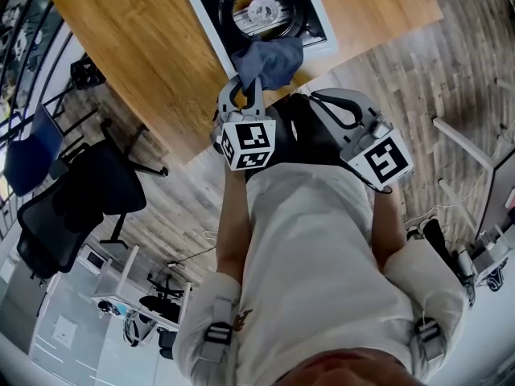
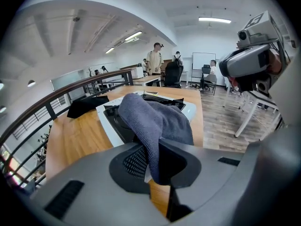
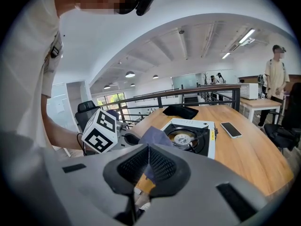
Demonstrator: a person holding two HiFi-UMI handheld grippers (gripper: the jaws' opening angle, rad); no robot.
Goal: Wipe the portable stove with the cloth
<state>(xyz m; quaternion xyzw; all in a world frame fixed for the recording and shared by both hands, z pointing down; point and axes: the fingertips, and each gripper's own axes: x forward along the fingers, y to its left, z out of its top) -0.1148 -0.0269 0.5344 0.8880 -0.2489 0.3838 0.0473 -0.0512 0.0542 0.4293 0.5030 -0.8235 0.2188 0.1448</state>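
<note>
Blue-grey cloth (image 1: 273, 59) clenched in the left gripper (image 1: 245, 87), hanging over the near edge of the portable stove (image 1: 322, 34), top centre of the head view.

In the stove's black recessed top, just a round burner ring. Shown by the right gripper view alone: a phone (image 3: 231, 129) right of the stove on the wooden table (image 3: 254, 159), a flat black item (image 3: 180, 110) behind. Shown by the head view alone: both forearms bent close to the torso, grippers side by side at the table edge. Right gripper (image 3: 148, 161) jaws pressed together on nothing, aimed at the stove.
</note>
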